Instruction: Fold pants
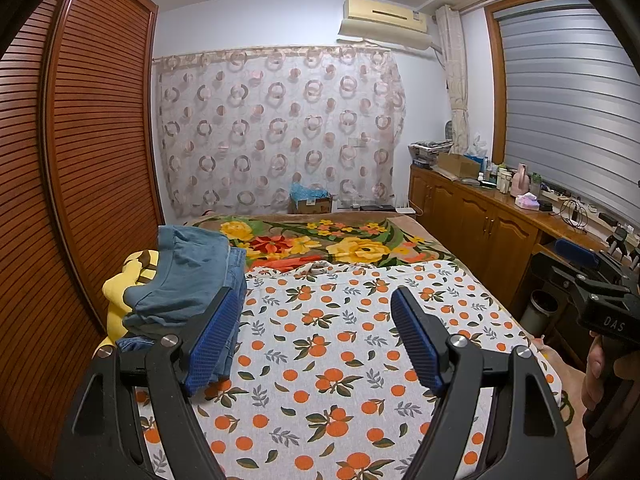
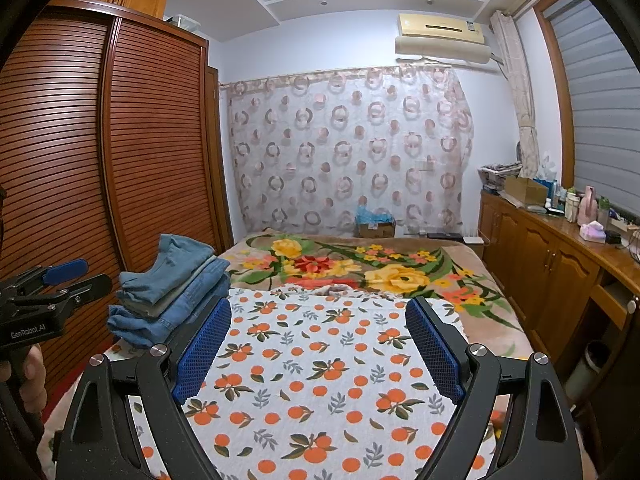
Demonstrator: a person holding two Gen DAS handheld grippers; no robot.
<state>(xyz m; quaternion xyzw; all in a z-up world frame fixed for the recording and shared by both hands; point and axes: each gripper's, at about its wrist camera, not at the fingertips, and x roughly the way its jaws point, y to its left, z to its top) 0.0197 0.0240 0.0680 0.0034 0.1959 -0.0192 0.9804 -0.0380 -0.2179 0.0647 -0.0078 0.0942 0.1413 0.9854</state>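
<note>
The bed (image 2: 400,264) fills my view, a floral blanket (image 1: 352,240) at its far end and an orange-print sheet (image 2: 320,360) spread over the near part; on the left edge, beside the slatted wardrobe (image 2: 152,140), the folded pants (image 2: 176,292) lie stacked in blue denim; my left gripper (image 1: 316,332) has its fingers spread wide over the sheet, gripping nothing; my right gripper (image 2: 318,344) likewise stands wide apart and empty, above the sheet.

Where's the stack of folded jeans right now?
The stack of folded jeans sits at the bed's left edge beside the wooden wardrobe, resting partly on a yellow plush toy, left of both views.
</note>
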